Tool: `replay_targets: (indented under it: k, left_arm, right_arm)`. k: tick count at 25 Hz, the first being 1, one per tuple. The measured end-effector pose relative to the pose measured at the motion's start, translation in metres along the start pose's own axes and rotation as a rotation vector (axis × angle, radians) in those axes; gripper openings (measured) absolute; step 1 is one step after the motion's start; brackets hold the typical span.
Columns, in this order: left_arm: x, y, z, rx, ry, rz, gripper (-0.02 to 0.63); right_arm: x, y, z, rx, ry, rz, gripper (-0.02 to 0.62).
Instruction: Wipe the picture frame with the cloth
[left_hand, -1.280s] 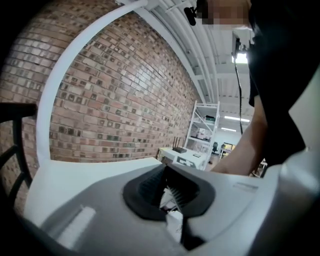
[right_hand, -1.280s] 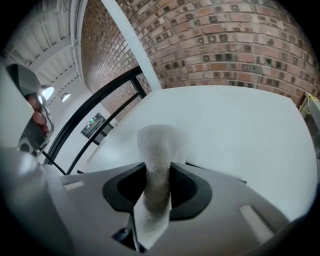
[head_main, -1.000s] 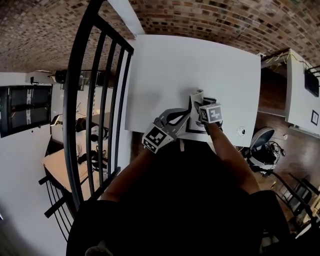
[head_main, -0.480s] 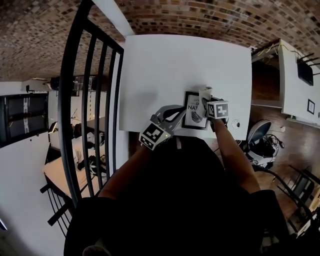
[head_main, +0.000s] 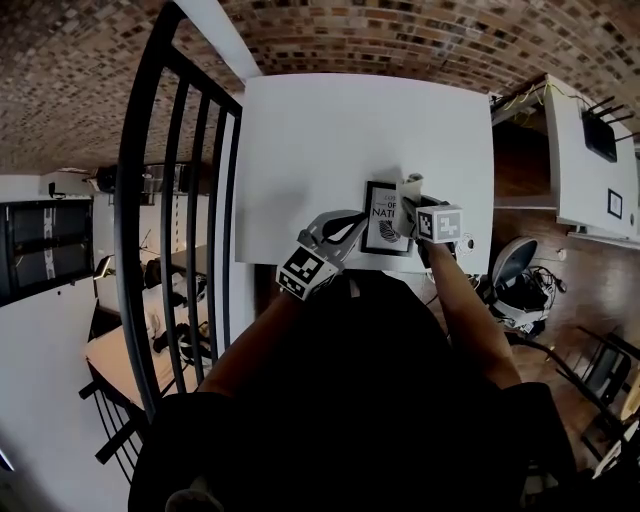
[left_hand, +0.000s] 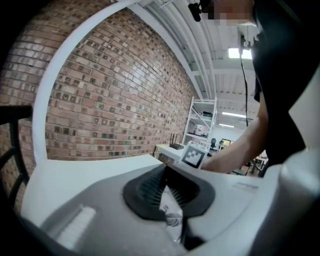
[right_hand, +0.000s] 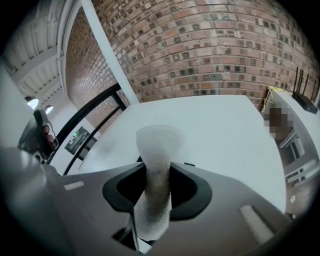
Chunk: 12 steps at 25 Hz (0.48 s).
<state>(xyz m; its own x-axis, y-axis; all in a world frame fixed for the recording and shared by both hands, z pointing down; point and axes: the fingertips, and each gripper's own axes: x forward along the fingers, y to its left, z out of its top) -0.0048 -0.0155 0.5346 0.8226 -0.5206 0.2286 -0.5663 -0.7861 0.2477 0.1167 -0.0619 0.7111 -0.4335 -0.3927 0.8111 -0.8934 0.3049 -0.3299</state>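
A black picture frame (head_main: 384, 219) with a white print lies near the front edge of the white table (head_main: 340, 130). My left gripper (head_main: 352, 232) is shut on the frame's left side; in the left gripper view the print (left_hand: 170, 214) shows between the closed jaws of that gripper (left_hand: 167, 189). My right gripper (head_main: 411, 203) sits at the frame's upper right corner, shut on a pale folded cloth (head_main: 409, 188). In the right gripper view the cloth (right_hand: 158, 150) sticks up from the jaws of the gripper (right_hand: 156, 189), above the table.
A black metal railing (head_main: 190, 200) runs along the table's left side. A brick wall (right_hand: 210, 55) stands behind the table. To the right are a white desk (head_main: 585, 160) and a chair (head_main: 518, 275) on the floor below.
The right gripper with the cloth has slid from over the frame's face toward its upper right corner, uncovering the print. The left gripper has kept its hold.
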Motion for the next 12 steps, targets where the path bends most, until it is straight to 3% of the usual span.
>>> replay_targets:
  k: [5, 8, 10, 12]
  left_arm:
    - [-0.006, -0.007, 0.0, 0.004, 0.006, -0.001, 0.002]
    - [-0.01, -0.01, -0.005, -0.001, 0.014, 0.001, 0.002]
    - [-0.012, -0.012, -0.008, -0.003, 0.019, -0.002, 0.002]
    - [-0.013, -0.013, -0.01, -0.003, 0.022, -0.008, 0.002]
  right_arm:
    - [0.009, 0.07, -0.015, -0.001, 0.023, 0.145, 0.121]
    - [-0.005, 0.114, -0.003, -0.028, 0.027, 0.204, 0.121]
    - [0.0, 0.123, -0.01, -0.023, 0.036, 0.228, 0.121]
    - [0.027, 0.11, -0.04, 0.037, 0.062, 0.249, 0.122]
